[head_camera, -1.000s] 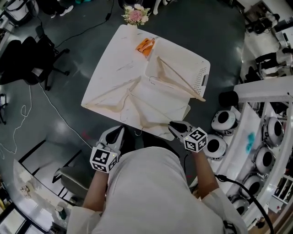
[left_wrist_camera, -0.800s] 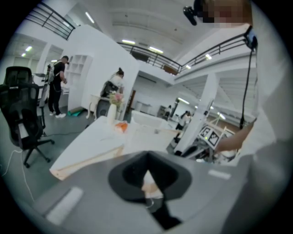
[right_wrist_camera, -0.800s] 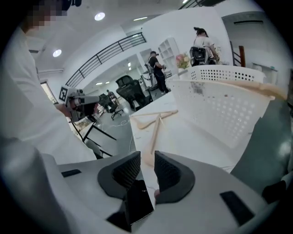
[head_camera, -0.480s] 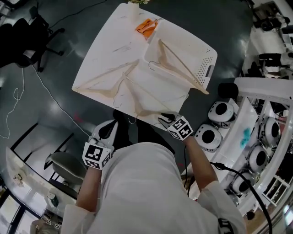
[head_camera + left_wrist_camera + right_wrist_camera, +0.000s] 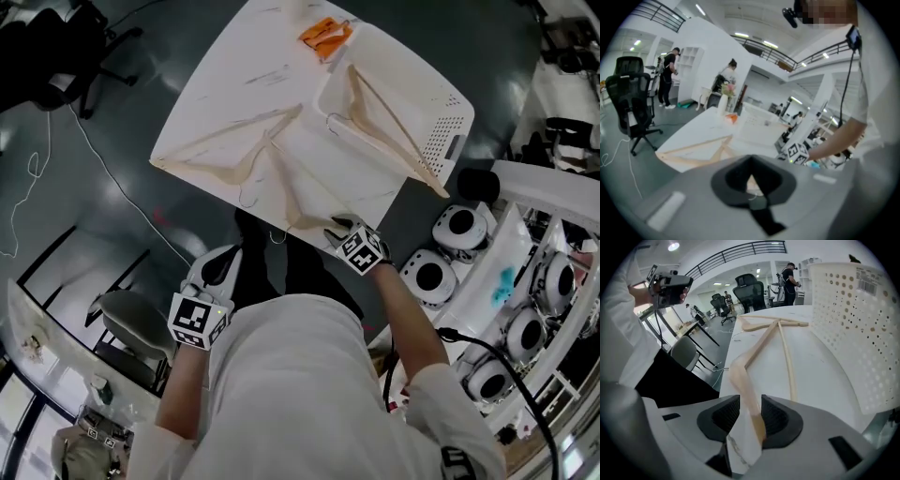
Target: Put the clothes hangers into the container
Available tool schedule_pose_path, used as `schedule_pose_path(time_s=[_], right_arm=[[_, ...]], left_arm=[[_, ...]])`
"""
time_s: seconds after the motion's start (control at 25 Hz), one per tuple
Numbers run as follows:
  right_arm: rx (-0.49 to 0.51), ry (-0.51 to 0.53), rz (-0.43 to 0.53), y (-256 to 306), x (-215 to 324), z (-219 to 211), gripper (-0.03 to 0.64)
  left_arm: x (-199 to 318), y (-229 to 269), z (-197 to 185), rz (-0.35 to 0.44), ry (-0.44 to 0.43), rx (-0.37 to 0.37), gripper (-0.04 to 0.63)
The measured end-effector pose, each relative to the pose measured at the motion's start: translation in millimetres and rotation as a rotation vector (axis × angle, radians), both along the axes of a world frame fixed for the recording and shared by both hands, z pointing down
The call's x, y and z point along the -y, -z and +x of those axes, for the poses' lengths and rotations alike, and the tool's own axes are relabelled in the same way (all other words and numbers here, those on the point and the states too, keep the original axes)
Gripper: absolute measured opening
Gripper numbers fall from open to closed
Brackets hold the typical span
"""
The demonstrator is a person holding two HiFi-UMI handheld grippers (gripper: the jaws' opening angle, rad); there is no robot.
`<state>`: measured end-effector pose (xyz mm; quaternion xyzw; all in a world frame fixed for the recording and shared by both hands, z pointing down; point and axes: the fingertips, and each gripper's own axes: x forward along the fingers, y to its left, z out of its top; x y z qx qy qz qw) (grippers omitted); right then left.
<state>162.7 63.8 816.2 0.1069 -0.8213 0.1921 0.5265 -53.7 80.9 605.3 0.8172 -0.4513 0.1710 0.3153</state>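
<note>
Straddles wooden hanger (image 5: 746, 380) at table (image 5: 234, 84) edge with right hand-held gripper (image 5: 330, 228), jaws just opening, unclamped; poises left hand-held gripper (image 5: 232, 255) off table, closed, empty.

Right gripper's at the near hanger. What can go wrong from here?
1. On the right gripper the jaws have just been opening; the hanger sits loose between them at the table edge and may slide off.
2. It appears to touch a second hanger, which may drag along.
</note>
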Motion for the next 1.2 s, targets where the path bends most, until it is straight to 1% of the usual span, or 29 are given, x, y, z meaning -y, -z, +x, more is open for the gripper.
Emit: schedule_pose_path(time_s=[0.32,0.44,0.48,0.56,0.6,0.76,1.04,1.2], right_arm=[[-0.104,0.227,0.087,-29,-7,-7,0.133],[-0.103,0.26,0.119,-31,-9,-7,0.136],[-0.102,0.27,0.13,-31,-10,-8,0.131],[-0.108,0.297,0.144,-31,-14,-9,0.085],[-0.113,0.307,0.141,-32,-15,-10,0.081],[-0.087,0.272,0.086,-23,-16,-14,0.077],[0.001,0.193,0.015,22,-21,-31,0.075],[0.042,0.146,0.008,48,-17,-37,0.075]], left_arm=[[-4,-13,-14,-0.035,0.034,-0.005,0.003],[-4,-17,-19,-0.044,0.041,-0.008,0.003],[-3,-18,-21,-0.047,0.043,-0.009,0.003],[-3,-20,-24,-0.052,0.045,-0.012,0.003],[-2,-20,-25,-0.052,0.045,-0.013,0.003],[-1,-17,-26,-0.042,0.038,-0.017,0.003],[8,-3,-28,0.002,0.013,-0.018,0.003],[16,8,-32,0.037,0.005,-0.015,0.003]])
